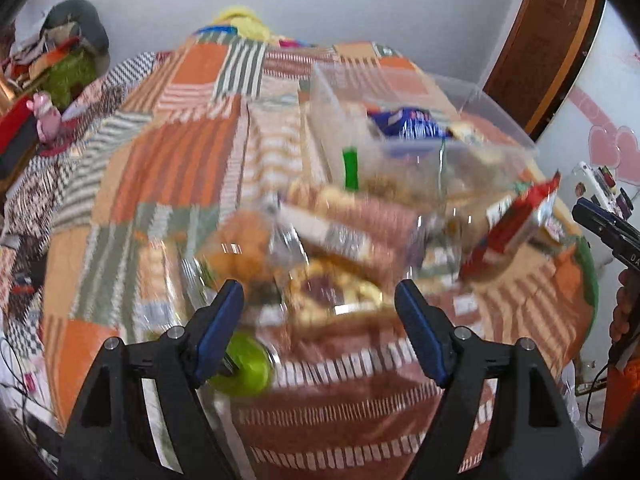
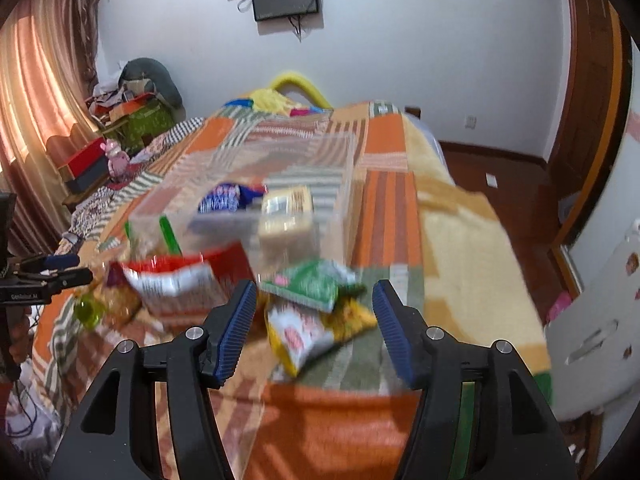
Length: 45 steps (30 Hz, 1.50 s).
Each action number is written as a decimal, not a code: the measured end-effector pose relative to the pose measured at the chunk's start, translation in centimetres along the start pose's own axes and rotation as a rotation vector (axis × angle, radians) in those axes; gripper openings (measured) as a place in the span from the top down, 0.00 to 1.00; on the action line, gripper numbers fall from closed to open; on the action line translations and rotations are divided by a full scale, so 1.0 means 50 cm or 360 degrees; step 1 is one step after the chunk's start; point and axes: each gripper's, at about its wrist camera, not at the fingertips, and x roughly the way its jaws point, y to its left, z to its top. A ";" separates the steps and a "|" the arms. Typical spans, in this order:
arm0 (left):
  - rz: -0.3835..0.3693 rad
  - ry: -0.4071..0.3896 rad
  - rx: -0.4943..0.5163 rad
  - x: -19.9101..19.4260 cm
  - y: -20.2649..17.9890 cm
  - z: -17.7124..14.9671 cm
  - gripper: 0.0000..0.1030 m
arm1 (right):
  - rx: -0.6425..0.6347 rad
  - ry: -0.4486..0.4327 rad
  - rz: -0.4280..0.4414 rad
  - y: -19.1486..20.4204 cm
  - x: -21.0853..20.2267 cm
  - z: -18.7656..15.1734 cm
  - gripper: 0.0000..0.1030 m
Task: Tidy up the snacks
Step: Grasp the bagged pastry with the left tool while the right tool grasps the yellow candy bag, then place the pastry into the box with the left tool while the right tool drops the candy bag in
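Observation:
A clear plastic bin (image 1: 472,96) (image 2: 344,168) stands on the bed and holds a blue packet (image 1: 408,122) (image 2: 224,198) and a beige packet (image 2: 286,210). Snack packets lie in a blurred heap in front of it. My left gripper (image 1: 320,304) is open and empty, just above clear-wrapped biscuit packs (image 1: 340,232). My right gripper (image 2: 314,304) is open and empty over a green packet (image 2: 312,282) and a yellow packet (image 2: 308,330). A red packet (image 1: 516,220) (image 2: 176,280) lies between the two heaps.
A patchwork bedspread (image 1: 180,160) (image 2: 396,208) covers the bed. A jar with a lime-green lid (image 1: 244,368) (image 2: 90,312) lies near the front edge. Clutter and boxes (image 2: 120,120) are stacked at the far left. The bed's right edge drops to a wooden floor (image 2: 492,168).

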 end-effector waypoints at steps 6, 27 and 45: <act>-0.0048 0.0075 -0.0038 0.040 -0.007 -0.031 0.24 | 0.0011 0.0075 0.0023 0.004 0.024 -0.028 0.39; -0.0094 0.0111 -0.0075 0.112 -0.040 -0.014 0.23 | 0.0009 0.0154 0.0008 -0.007 0.090 -0.036 0.38; -0.0150 0.0011 0.0006 0.022 -0.066 -0.044 0.56 | 0.0029 0.0066 0.0057 -0.004 0.021 -0.037 0.55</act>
